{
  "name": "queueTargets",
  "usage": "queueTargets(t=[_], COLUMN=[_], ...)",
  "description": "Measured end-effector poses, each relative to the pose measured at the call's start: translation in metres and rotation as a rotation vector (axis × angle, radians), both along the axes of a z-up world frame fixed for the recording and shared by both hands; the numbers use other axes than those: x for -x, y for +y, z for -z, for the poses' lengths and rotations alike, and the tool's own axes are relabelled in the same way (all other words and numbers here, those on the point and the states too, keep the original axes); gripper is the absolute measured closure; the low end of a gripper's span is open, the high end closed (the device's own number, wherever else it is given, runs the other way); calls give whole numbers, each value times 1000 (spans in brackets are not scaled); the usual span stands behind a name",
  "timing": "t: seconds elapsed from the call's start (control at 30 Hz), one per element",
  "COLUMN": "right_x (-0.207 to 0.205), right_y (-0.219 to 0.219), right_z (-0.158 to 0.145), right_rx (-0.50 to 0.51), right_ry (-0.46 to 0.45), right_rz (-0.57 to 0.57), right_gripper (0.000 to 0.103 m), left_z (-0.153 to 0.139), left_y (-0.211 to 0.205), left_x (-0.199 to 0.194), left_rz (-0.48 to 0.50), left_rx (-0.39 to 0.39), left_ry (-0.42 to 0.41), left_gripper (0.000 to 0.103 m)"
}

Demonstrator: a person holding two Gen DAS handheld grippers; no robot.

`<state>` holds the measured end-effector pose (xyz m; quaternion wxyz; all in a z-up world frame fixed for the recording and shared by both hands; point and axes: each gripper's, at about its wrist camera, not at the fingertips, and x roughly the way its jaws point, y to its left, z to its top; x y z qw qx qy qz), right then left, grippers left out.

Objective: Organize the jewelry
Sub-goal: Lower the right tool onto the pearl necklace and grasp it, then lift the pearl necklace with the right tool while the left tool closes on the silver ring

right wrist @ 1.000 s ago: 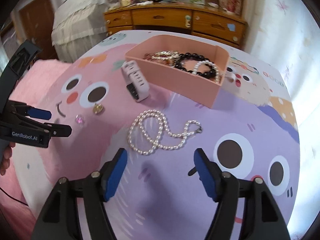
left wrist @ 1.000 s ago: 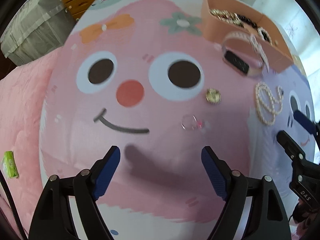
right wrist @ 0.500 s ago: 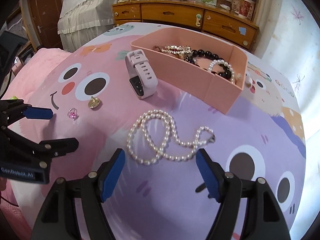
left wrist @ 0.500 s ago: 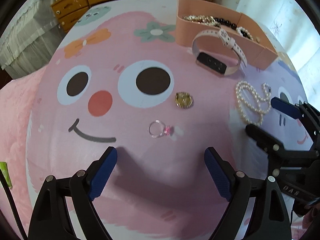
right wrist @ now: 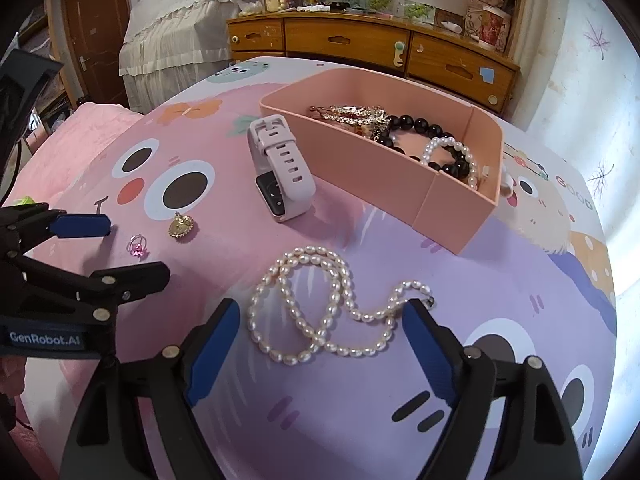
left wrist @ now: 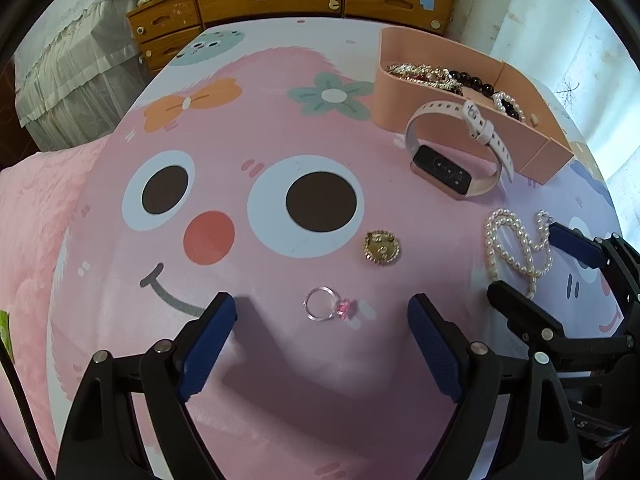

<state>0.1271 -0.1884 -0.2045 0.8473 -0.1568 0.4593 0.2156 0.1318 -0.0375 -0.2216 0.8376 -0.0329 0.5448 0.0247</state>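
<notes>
A clear ring with a pink stone (left wrist: pixel 329 307) lies on the cartoon cloth, just ahead of and between the fingertips of my open, empty left gripper (left wrist: pixel 322 322). A gold pendant (left wrist: pixel 382 247) lies beyond it. A pearl necklace (right wrist: pixel 320 308) lies loose between the fingertips of my open, empty right gripper (right wrist: pixel 320 334). A pink smartwatch (right wrist: pixel 280 168) stands against the pink box (right wrist: pixel 440 200), which holds a black bead bracelet, a pearl bracelet and gold chains. The ring (right wrist: pixel 137 246) and the pendant (right wrist: pixel 182 226) also show in the right wrist view.
A wooden dresser (right wrist: pixel 360 46) with clutter on top stands beyond the bed. A white-covered piece of furniture (right wrist: pixel 176 40) is at the back left. A pink blanket (left wrist: pixel 36 216) lies at the left edge. The right gripper (left wrist: pixel 560 280) shows in the left wrist view.
Both grippers have moved forward and down. The ring now lies between the left fingertips, the necklace between the right ones. Both stay open.
</notes>
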Motion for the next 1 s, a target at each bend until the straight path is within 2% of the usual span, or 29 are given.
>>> queueTargets(t=[0.17,0.23,0.3,0.33,0.4,0.47,0.5,0.77,1.0], right_x=[4,6,6,5,4,1,0,-9,-10], right_y=[6,9,12,12,13,11,11,4,4], right_z=[-3,-5,-6,-6,-6,-6,-7,-8,-8], right_rx=[-5,-8,-11,-13,-11,-23,-29,-97,-101], right_ry=[10,11,23,30,36,52,60,122,137], right_rz=[-64,-75,-76,-75,-68,-58,-54,15,36], right_gripper=[46,69,81,85,93,93,93,93,93], left_z=[-3,-5,-6,-7,-8,-9,-9,-8,-9], left_y=[-7,-9,-11,-11,-12,-11,-10,-2,0], left_x=[10,11,11,12,13,14,14,14,15], left_rz=[47,58,68,71,73,68,63,62,81], left_rx=[-3,0,1,1,3,5,8,42,59], left_ry=[-35,-40,-47,-50,-55,-59,-61,-71,-66], left_gripper=[37,42,50,57,64,81,84,84,85])
